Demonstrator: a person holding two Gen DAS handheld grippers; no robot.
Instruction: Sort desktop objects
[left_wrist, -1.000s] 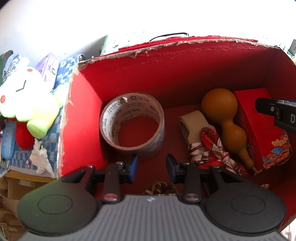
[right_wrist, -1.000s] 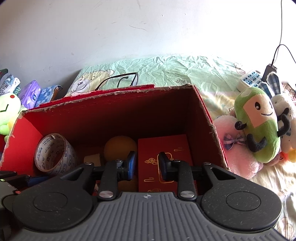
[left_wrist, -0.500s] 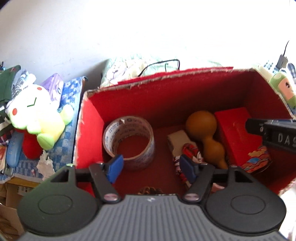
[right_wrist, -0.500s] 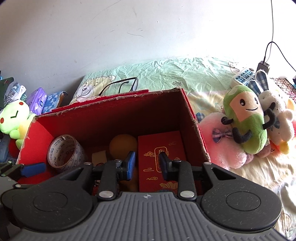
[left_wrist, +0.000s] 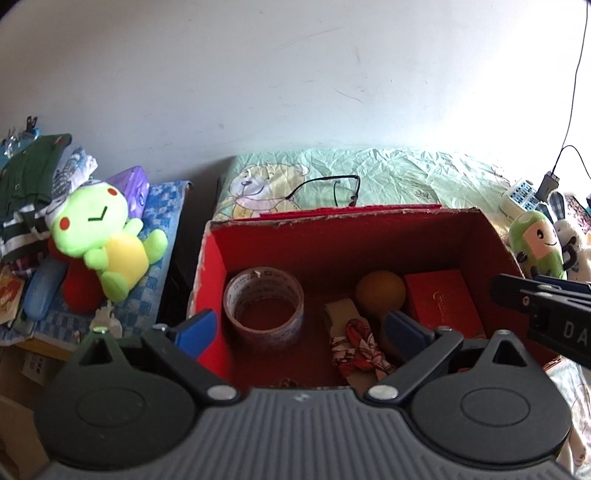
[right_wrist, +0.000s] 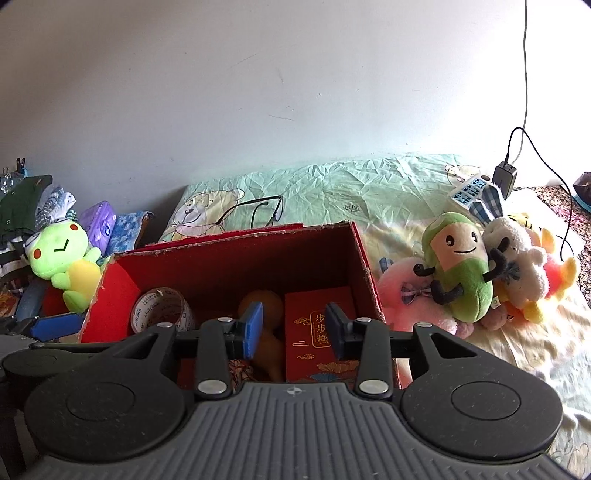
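From the left wrist view, the left claw (left_wrist: 299, 328) has spread wide and pulled back above the red box (left_wrist: 212, 280), holding nothing; a second ago its fingers were nearly closed low inside. The tape roll (left_wrist: 264, 306), gourd (left_wrist: 380, 288), patterned cloth (left_wrist: 356, 343) and red packet (left_wrist: 443, 302) lie in the box. From the right wrist view, the right claw (right_wrist: 291, 326) has opened partway, empty, and risen clear of the red packet (right_wrist: 321, 325). Both claws releasing and retreating suggests this round of sorting is finished; the glasses (right_wrist: 258, 212) remain on the bed behind.

Bright daylight, right-side glare, fisheye-bent edges
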